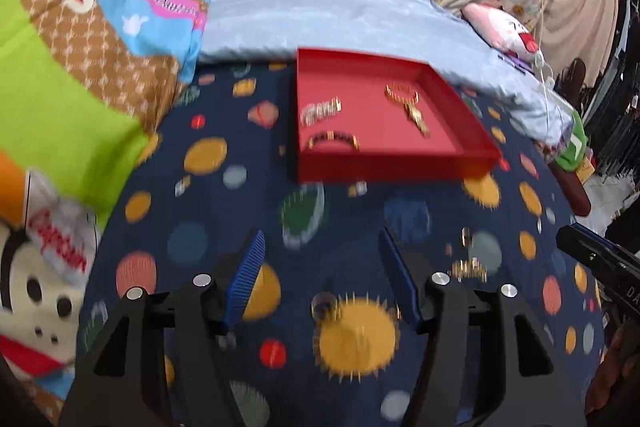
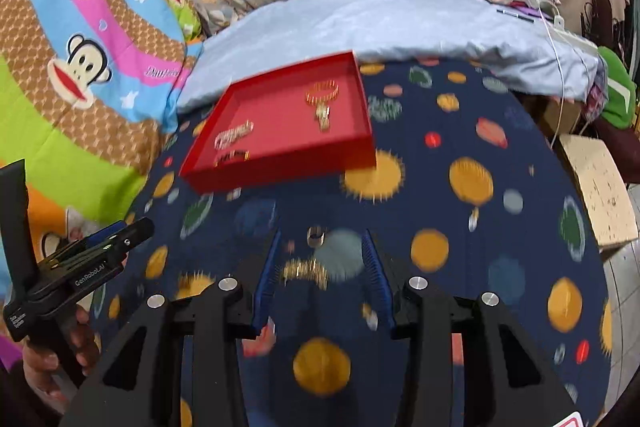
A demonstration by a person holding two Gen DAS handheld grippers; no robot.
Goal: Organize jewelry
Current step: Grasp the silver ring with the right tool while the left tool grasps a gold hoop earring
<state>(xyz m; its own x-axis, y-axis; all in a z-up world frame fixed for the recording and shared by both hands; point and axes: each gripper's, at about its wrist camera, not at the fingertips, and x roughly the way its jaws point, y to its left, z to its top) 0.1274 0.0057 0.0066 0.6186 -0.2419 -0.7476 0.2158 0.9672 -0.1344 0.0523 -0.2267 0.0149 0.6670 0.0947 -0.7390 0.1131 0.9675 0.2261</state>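
On the dark blue bedspread with its coloured dots, a small gold chain lies in a loose heap, and a little ring sits just past it. Both are still outside the red tray.

The right gripper is the nearer one. Its blue pads stand partly open, one on each side of the gold chain, and they hold nothing. The chain is blurry, but it seems to stretch sideways, from one pad across to the other, so I think the jaws would catch it across its short side only if the hand turned a bit.

The left gripper is open too, a bit wider, and it is empty. From there the same chain lies off to the right, outside its right pad.

Inside the tray I see a gold bracelet with a dangly piece, a silver bracelet and a dark band. The tray is up ahead and to the left of the right gripper, well apart from the chain. The tray's near wall must be crossed. There is bare red floor in the middle for more things
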